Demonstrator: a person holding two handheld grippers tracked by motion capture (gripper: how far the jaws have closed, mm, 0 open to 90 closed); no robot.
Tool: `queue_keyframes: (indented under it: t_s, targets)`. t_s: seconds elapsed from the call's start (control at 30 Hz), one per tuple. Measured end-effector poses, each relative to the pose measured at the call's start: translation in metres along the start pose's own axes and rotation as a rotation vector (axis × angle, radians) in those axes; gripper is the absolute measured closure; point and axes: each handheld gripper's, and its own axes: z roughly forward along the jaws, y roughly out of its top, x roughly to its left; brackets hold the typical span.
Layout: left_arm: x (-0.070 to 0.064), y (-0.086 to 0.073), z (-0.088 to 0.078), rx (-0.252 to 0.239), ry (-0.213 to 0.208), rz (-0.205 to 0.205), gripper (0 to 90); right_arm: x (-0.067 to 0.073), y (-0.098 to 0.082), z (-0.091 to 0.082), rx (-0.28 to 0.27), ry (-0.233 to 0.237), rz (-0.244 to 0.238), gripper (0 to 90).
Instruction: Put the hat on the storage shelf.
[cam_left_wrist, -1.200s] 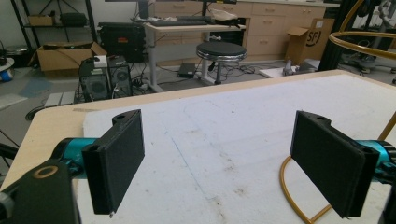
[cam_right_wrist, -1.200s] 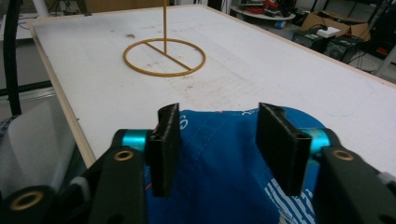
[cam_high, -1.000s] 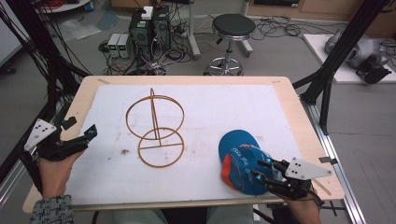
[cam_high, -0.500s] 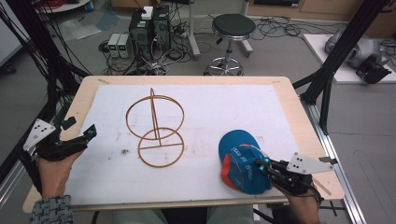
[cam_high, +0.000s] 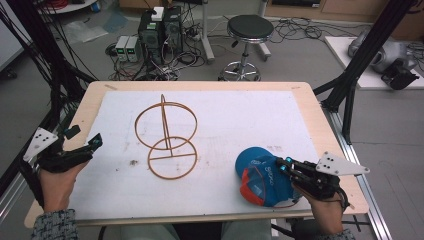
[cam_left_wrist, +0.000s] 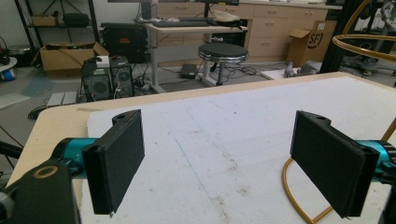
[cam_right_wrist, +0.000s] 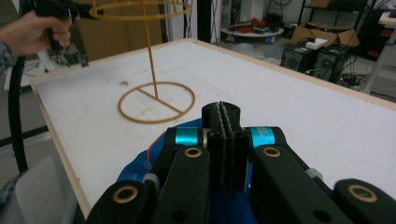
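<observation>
**High view: right claw clamping the blue cap near the front edge**

High view is showing you working both hands at once. Your right claw (cam_high: 285, 167) is sitting at the near right of the surface (cam_high: 310, 100), and its jaws are pressing flat together, having just been closing. In the right gripper view the two black pads are meeting face to face with no gap between them, and blue fabric is bunching up right under them, so you are pinching a fold of the blue cap (cam_high: 261, 176). The cap itself is lying on the white sheet (cam_high: 240, 120) close to the front edge, its orange trim (cam_high: 248, 191) turning toward you, and the claw is coming at it from the right side.

Your left claw (cam_high: 95, 142) is hovering at the near left edge of the surface, and it is standing wide open. The left gripper view is showing its two pads well apart with nothing between them, just bare white sheet.

Between your two hands, the wire stand (cam_high: 167, 137) is standing upright on the sheet, its round base ring lying flat and a second ring riding up on the stem. It is sitting well apart from the cap and nearer to your left claw, whose right pad is framing a bit of the base ring in its own view.
</observation>
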Motion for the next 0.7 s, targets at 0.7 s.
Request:
queue_keyframes:
  t_s: [0.7]
  targets:
    - [0.005, 0.003, -0.007, -0.022, 0.011, -0.011, 17.9, -0.015, 0.072, 0.039, -0.134, 0.020, -0.039, 89.7]
